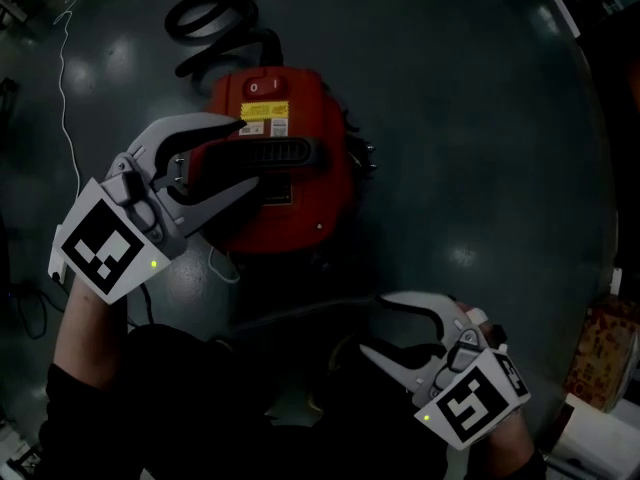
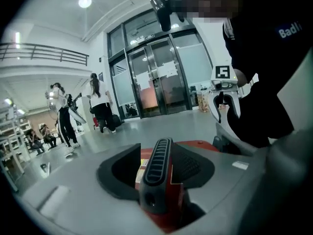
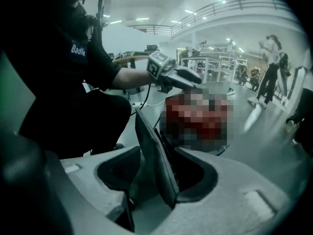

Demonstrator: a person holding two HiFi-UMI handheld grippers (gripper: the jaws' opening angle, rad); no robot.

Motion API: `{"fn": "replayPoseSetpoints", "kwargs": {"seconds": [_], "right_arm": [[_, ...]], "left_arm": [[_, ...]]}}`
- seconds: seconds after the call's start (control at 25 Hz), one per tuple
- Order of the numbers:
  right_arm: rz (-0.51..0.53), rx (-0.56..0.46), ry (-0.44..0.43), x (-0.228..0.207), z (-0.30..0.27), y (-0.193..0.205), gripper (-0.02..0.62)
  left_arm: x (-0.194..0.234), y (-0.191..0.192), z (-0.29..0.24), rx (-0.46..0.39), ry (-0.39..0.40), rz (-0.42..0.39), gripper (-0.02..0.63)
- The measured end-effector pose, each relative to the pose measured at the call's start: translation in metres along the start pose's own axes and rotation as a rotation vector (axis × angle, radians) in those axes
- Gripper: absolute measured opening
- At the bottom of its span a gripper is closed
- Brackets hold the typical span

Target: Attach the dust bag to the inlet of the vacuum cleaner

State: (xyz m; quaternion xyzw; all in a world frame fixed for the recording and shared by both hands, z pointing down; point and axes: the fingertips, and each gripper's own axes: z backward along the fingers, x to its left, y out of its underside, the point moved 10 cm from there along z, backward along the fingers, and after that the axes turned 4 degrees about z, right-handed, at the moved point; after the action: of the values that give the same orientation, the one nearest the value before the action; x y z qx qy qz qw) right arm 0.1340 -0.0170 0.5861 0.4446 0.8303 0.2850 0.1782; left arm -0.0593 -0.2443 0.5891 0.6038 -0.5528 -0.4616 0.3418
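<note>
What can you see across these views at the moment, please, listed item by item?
vacuum cleaner: one, red, on the floor, mid-frame in the head view.
handle: one, black, atop the vacuum cleaner.
hose: one, black, coiled on the floor beyond the vacuum cleaner.
cable: one, white, on the floor at left.
thin sheet: one, dark grey, on edge between the right gripper's jaws; possibly the dust bag, I cannot confirm.
bystanders: several, light tops, in the background near glass doors.
left gripper: one, grey, jaws apart either side of the handle.
right gripper: one, grey, jaws apart, lower right in the head view.
</note>
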Motion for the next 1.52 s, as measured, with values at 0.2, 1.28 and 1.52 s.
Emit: {"fn": "replayPoseSetpoints", "kwargs": {"seconds": [0.2, 1.28, 1.52], "right_arm": [[-0.097, -0.065, 0.016, 0.004, 0.031, -0.018, 0.213], [-0.514, -0.389, 0.243, 0.165, 0.279, -0.249, 0.213], [-0.400, -0.452, 0.249, 0.186, 0.325, -0.263, 0.213]], "left_arm": [[-0.001, -0.025, 0.020, -0.027, -0.042, 0.102, 0.202], [-0.143, -0.353, 0.288, -0.124, -0.183, 0.413, 0.153], [-0.182, -0.406, 0.321, -0.137, -0.278, 0.347, 0.152]]}}
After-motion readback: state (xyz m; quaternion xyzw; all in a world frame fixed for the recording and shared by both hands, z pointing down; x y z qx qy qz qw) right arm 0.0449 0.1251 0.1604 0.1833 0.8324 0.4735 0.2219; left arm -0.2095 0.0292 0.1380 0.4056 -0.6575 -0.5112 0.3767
